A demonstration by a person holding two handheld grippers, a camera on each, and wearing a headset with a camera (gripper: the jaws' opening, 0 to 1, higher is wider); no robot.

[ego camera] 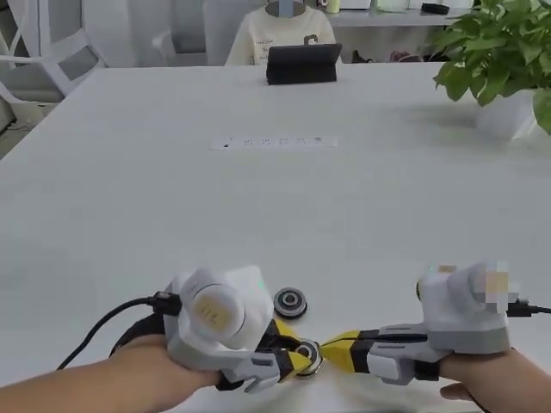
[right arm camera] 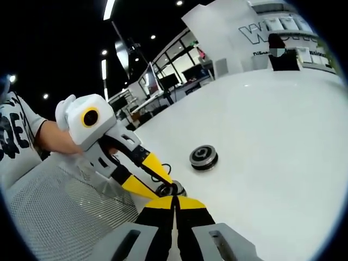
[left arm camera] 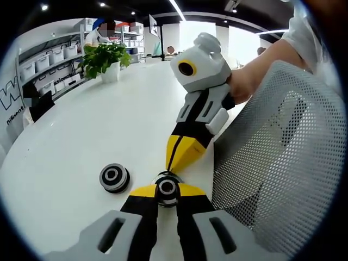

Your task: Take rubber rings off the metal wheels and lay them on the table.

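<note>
A small metal wheel with a black rubber ring is held just above the table's near edge, and my left gripper is shut on it. In the left gripper view the yellow jaws clamp the wheel from both sides. My right gripper comes in from the right, its tips shut and pinching the wheel's rim where the ring sits. The same pinch appears in the right gripper view, with the right gripper against the wheel. A second wheel with its ring on lies flat on the table close behind.
The white table stretches far ahead. A power strip lies mid-table, a dark tablet stands at the far edge before a seated person, and a potted plant stands far right. A mesh chair is close by the near edge.
</note>
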